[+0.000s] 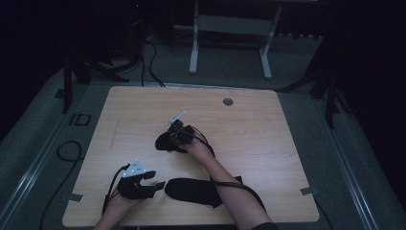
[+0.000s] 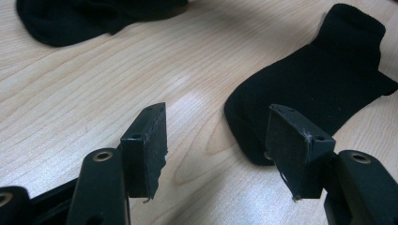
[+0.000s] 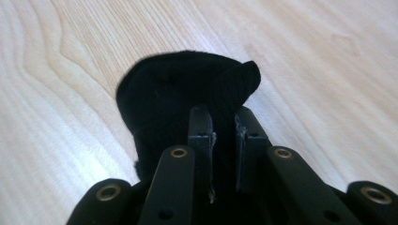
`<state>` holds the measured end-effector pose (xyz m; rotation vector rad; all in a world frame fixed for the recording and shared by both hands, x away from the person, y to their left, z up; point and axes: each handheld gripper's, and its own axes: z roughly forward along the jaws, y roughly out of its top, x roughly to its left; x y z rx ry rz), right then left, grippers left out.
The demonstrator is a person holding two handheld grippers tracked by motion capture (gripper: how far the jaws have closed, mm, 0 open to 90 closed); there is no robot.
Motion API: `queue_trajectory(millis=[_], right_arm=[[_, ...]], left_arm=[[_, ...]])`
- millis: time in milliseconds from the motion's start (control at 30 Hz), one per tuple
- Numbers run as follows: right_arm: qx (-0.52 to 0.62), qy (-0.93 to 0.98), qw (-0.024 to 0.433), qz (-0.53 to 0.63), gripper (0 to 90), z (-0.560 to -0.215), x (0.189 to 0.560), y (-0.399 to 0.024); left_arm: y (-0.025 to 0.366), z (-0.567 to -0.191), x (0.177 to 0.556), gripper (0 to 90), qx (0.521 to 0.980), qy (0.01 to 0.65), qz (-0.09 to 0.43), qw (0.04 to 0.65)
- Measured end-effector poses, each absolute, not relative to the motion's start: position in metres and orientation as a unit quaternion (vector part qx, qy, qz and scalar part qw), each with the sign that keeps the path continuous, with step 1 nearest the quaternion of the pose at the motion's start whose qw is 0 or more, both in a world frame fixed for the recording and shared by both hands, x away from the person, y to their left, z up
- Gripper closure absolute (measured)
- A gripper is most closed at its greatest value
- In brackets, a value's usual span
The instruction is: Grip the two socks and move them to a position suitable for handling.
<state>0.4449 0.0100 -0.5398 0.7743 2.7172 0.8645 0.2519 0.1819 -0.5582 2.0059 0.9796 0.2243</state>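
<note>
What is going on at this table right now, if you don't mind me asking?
A person is working with two black socks on a wooden table, holding a gripper in each hand. The right gripper has its jaws pinched on the fabric of the farther sock near the table's middle. The left gripper is open, just above the table, with one end of the nearer sock ahead of its right-hand jaw. That sock lies flat near the front edge.

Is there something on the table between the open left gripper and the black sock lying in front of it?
Nothing visible. The left gripper is open, and only bare table lies before the near sock.
</note>
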Motion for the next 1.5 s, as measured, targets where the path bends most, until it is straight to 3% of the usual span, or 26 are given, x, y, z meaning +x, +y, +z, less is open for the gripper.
queue_trajectory(millis=[267, 467, 767, 1033, 1200, 1267, 1367, 1500], right_arm=[[0.249, 0.904, 0.096, 0.334, 80.2, -0.504, 0.434, -0.026], [0.243, 0.899, 0.093, 0.352, 80.2, -0.495, 0.415, -0.058], [0.246, 0.899, 0.083, 0.353, 80.0, -0.512, 0.389, -0.098], [0.252, 0.914, 0.088, 0.305, 78.7, -0.548, 0.389, -0.108], [0.260, 0.911, 0.085, 0.310, 76.8, -0.549, 0.392, -0.110], [0.259, 0.912, 0.087, 0.307, 71.2, -0.548, 0.392, -0.110], [0.261, 0.910, 0.085, 0.312, 55.9, -0.542, 0.393, -0.112], [0.265, 0.902, 0.099, 0.325, 47.9, -0.527, 0.389, -0.121]], left_arm=[[0.184, -0.555, 0.255, 39.2, 0.794, 0.404, 0.096, 0.443], [0.180, -0.555, 0.258, 39.1, 0.792, 0.408, 0.096, 0.443], [0.174, -0.556, 0.260, 39.2, 0.795, 0.406, 0.096, 0.441], [0.160, -0.550, 0.276, 39.1, 0.802, 0.389, 0.103, 0.441], [0.148, -0.549, 0.292, 39.1, 0.808, 0.382, 0.101, 0.438], [0.144, -0.548, 0.298, 39.1, 0.808, 0.381, 0.098, 0.438], [0.140, -0.547, 0.304, 39.1, 0.810, 0.380, 0.094, 0.437], [0.133, -0.544, 0.318, 39.0, 0.809, 0.384, 0.096, 0.435]])
